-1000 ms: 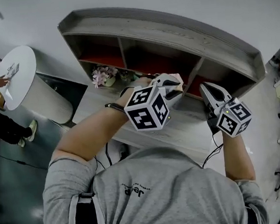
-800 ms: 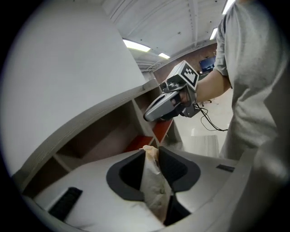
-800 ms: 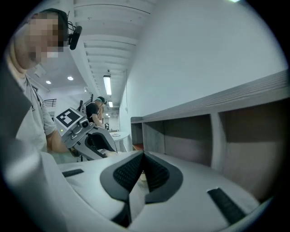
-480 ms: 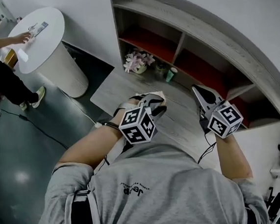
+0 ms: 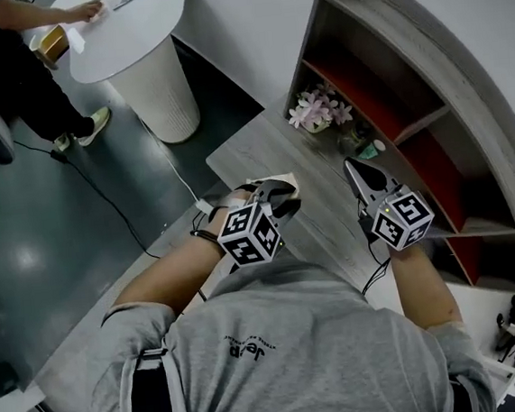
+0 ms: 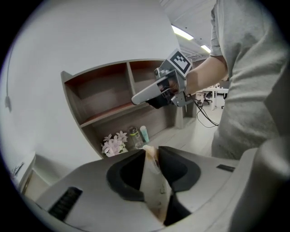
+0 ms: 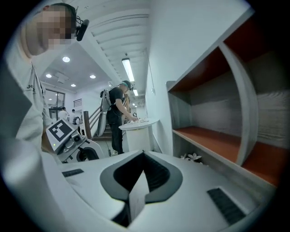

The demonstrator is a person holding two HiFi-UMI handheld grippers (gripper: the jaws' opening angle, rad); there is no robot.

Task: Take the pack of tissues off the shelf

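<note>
1. The left gripper (image 5: 284, 194) is clenched on the pack of tissues (image 5: 276, 182). In the left gripper view, the pale, thin pack (image 6: 154, 183) stands pinched edge-on between the two dark pads.
2. The pack is off the shelf (image 5: 470, 112). It is held in the air above the near edge of the grey table (image 5: 252, 151), close in front of the person's chest.
3. The right gripper (image 5: 353, 166) hovers beside the left one, nearer the shelf. Its jaws are pressed together with nothing between them.
4. A bunch of pink-white flowers (image 5: 318, 111), a small bottle (image 6: 133, 137) and a pale green cup (image 5: 372, 150) stand on the table against the shelf's lower compartments.
5. The shelf's red-floored compartments (image 7: 217, 140) look bare in the right gripper view.
6. Well apart from all this, another person (image 5: 18, 74) leans over a round white table (image 5: 145, 30).
</note>
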